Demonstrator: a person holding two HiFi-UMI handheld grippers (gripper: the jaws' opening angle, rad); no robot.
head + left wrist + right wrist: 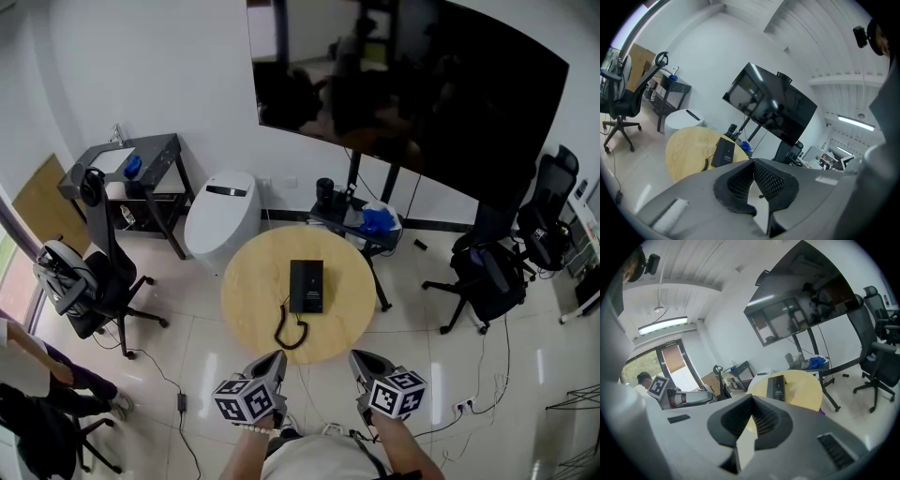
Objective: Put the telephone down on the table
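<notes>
The black telephone (307,285) lies flat on the round wooden table (253,291), and its coiled cord (289,330) curls toward the near edge. It also shows in the left gripper view as the telephone (724,151) on the table (689,145), and in the right gripper view as the telephone (777,387) on the table (804,385). My left gripper (278,356) and right gripper (357,357) hang side by side just short of the table's near edge. Both are shut, with nothing between their pads. Neither touches the telephone.
A large dark screen (403,84) stands behind the table on a stand. A low side table (366,223) with blue stuff is at the back. A white rounded unit (222,214), a desk (131,169), wheeled chairs (89,281) (487,277) and a seated person (28,375) surround it. Cables trail on the floor.
</notes>
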